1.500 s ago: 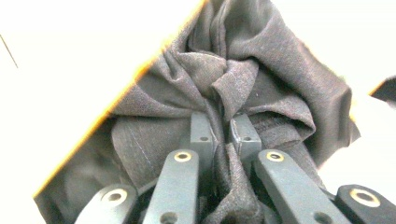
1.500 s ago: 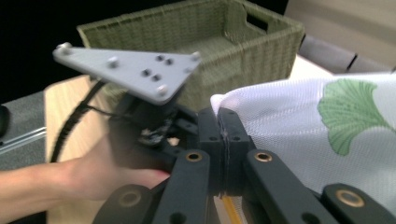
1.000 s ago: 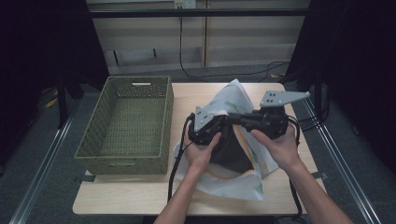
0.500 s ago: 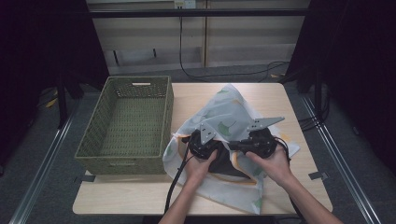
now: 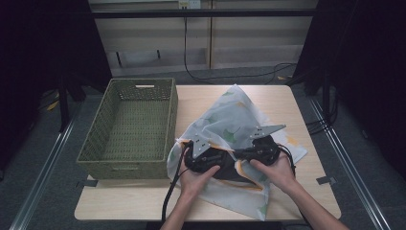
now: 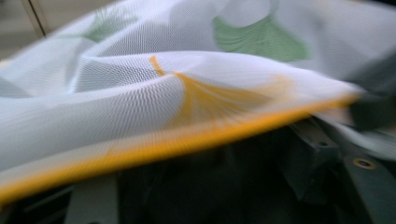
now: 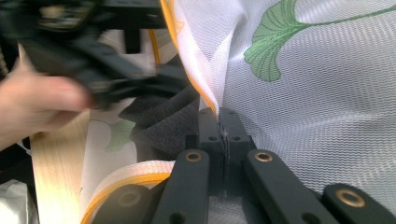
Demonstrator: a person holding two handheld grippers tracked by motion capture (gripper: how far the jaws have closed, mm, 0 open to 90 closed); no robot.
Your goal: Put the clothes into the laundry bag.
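Mesh bag (image 5: pixel 234 124) centre frame: right gripper (image 7: pixel 219 122) clamped on orange rim; left gripper (image 5: pixel 203 158) jaws just opening, rim loose. Risk: mouth sags shut, dark garment (image 5: pixel 229 170) spills.

table (image 5: pixel 201 103): bears everything below; landmark for all places is the basket
basket (image 5: pixel 131 127): on the table's left half, long side running front to back
mesh bag (image 5: pixel 234 120): on the table, just right of the basket, its left edge close to the basket's right wall; spreads to the table's right edge and toward the front edge
dark cloth (image 5: pixel 229 171): inside the mesh bag's mouth, right of the basket's front corner
left gripper (image 5: pixel 203 160): at the bag's mouth, just right of the basket's front right corner
right gripper (image 7: pixel 219 122): farther right of the basket, beyond the left gripper, the bag's edge between its jaws
cable (image 5: pixel 168 201): trails from the left gripper toward the table's front edge, right of the basket
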